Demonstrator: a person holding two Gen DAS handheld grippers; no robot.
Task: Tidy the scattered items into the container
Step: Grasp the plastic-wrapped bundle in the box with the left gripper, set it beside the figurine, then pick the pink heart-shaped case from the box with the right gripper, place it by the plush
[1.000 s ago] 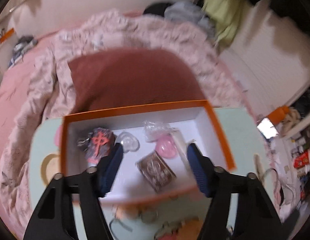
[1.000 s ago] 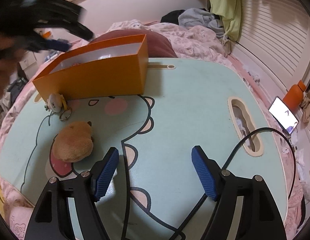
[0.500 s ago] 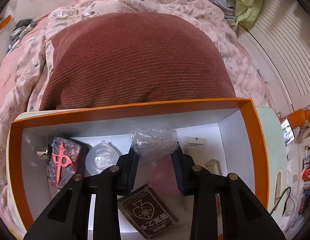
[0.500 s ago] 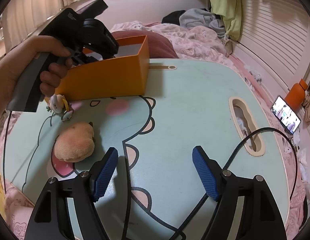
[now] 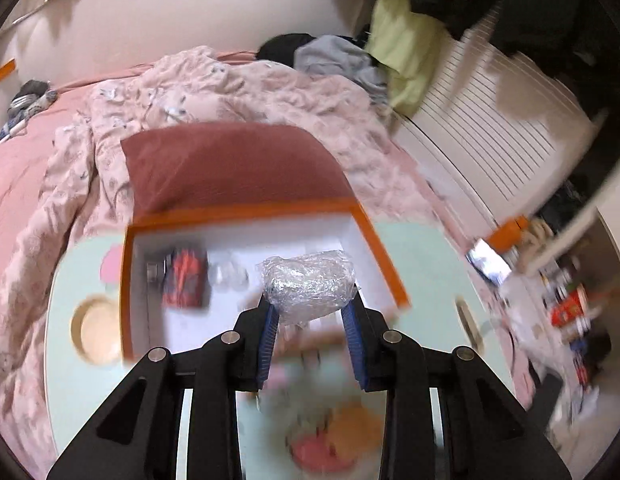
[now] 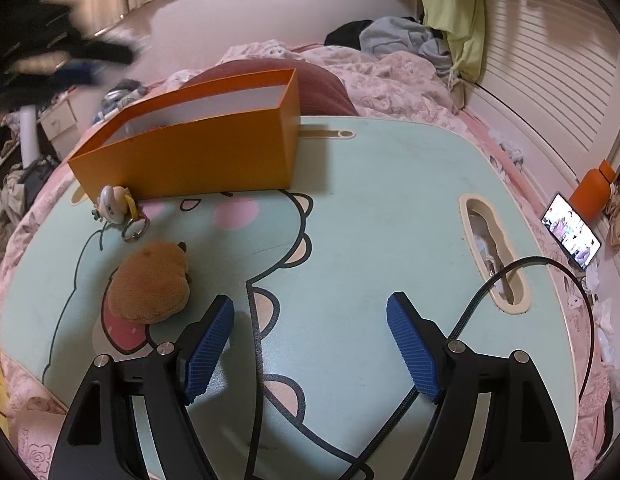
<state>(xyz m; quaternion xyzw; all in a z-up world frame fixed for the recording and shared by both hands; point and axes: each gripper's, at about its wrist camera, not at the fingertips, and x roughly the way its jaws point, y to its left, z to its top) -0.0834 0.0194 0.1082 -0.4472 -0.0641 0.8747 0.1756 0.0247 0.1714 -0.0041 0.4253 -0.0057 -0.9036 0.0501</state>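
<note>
My left gripper (image 5: 310, 309) is shut on a crumpled bundle of clear bubble wrap (image 5: 308, 280), held up above the open orange box (image 5: 246, 210); this view is motion-blurred. Inside the box lie a dark tile with a red mark (image 5: 184, 278) and a small clear item (image 5: 228, 274). In the right wrist view the box (image 6: 190, 156) stands at the table's far left. A brown plush (image 6: 150, 280) and a small keychain figure (image 6: 112, 200) lie in front of it. My right gripper (image 6: 310, 312) hangs open over the bare table, right of the plush. The left gripper (image 6: 62, 56) is a dark blur at top left.
The low table (image 6: 390, 200) has a pale green cartoon top with a slot (image 6: 492, 252) at its right. A black cable (image 6: 550, 264) loops over that side. A maroon pillow (image 5: 230, 168) and a pink quilt lie behind the box. A phone (image 6: 570, 236) and an orange bottle (image 6: 592, 194) sit at the far right.
The left gripper closed on the bubble-wrap bundle inside the box, then rose and drew back with it. The right gripper has kept still and open.
</note>
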